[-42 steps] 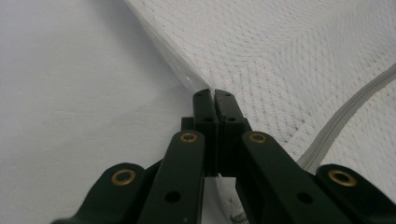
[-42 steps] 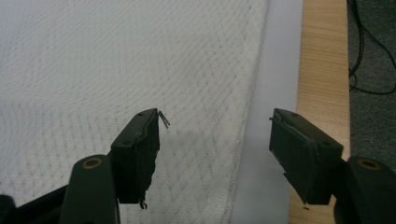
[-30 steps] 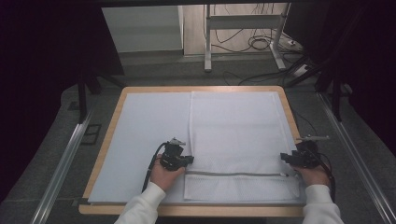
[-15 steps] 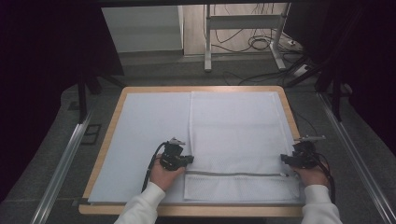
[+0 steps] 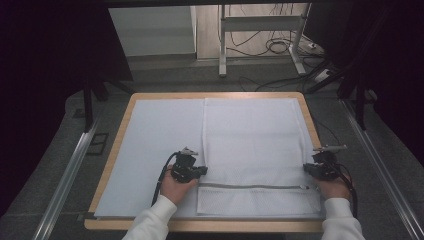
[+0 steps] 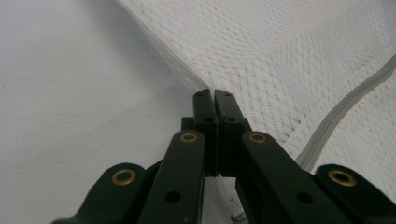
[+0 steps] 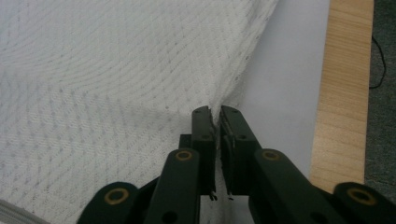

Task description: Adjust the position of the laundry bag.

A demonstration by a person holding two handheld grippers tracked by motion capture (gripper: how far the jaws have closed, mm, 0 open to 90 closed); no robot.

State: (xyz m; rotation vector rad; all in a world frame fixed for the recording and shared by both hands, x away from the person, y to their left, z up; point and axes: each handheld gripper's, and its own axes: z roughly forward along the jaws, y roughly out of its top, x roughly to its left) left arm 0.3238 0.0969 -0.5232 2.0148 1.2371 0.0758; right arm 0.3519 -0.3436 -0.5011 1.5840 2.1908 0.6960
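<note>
Mesh laundry bag (image 5: 252, 145) lies flat on the right half of the white sheet (image 5: 150, 145) that covers the wooden board (image 5: 210, 226), its grey zipper (image 5: 255, 186) running across near the person's edge. And there it is: the right gripper (image 5: 317, 170) has just been closing, and now its jaws pinch the bag's right edge. In the right gripper view the fabric rim (image 7: 218, 122) sits between the two black jaws with only a sliver of gap left, the mesh puckering up toward the bite.

Over on the other side the left gripper (image 5: 199, 171) is clamped tight on the bag's left edge; in the left gripper view its jaws meet right on the seam (image 6: 211, 91), mesh fanning out beyond. Both hands sit level with each other, just above the zipper line.

So what does that mean? Both side edges look secured now, one in each gripper, so the bag seems ready to be lifted or folded as a pair — likely the near part carried up and over toward the far end. The thing to watch is the right bite: it is a thin pinch on the very rim, and it could slip once the cloth takes tension.
</note>
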